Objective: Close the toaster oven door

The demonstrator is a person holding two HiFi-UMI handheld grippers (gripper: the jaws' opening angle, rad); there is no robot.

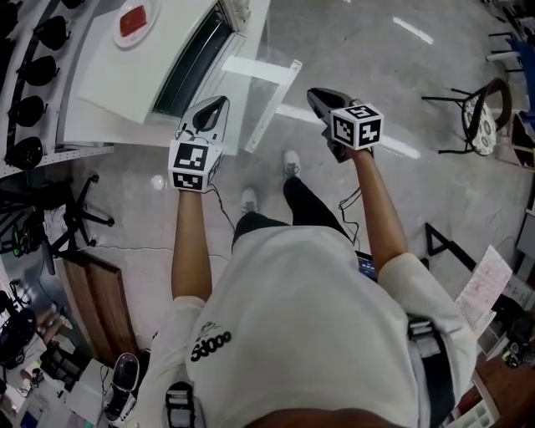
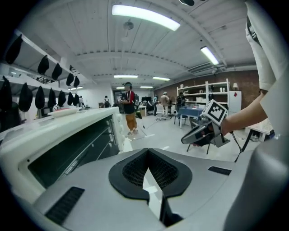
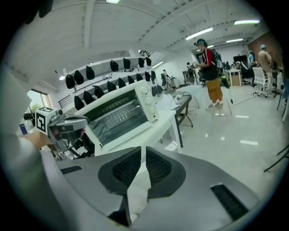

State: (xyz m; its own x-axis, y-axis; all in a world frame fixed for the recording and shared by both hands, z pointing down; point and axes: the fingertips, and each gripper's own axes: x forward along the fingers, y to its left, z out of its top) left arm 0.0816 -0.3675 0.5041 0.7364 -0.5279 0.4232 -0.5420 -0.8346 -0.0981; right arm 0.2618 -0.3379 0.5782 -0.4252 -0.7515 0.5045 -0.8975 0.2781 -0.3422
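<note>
Toaster oven [image 1: 159, 58], white, sits on a white table [image 3: 170, 118] at the head view's upper left. Its dark glass door looks shut flat against the front. Control knobs [image 3: 146, 97] run down its right side; no brand or dial marking is legible. A red-and-white disc [image 1: 136, 18] lies on its top.

Left gripper [image 1: 221, 101]: pads meet at the tip, nothing between them. It is held in the air just beside the oven's front corner, not touching.

Right gripper [image 1: 314, 94]: jaws closed to a thin slit, empty, over the floor and well apart from the oven.

Each marker cube [image 1: 357, 125] shows black-and-white squares, no letters. Dark print on the shirt [image 1: 209, 344] is too warped to read.
</note>
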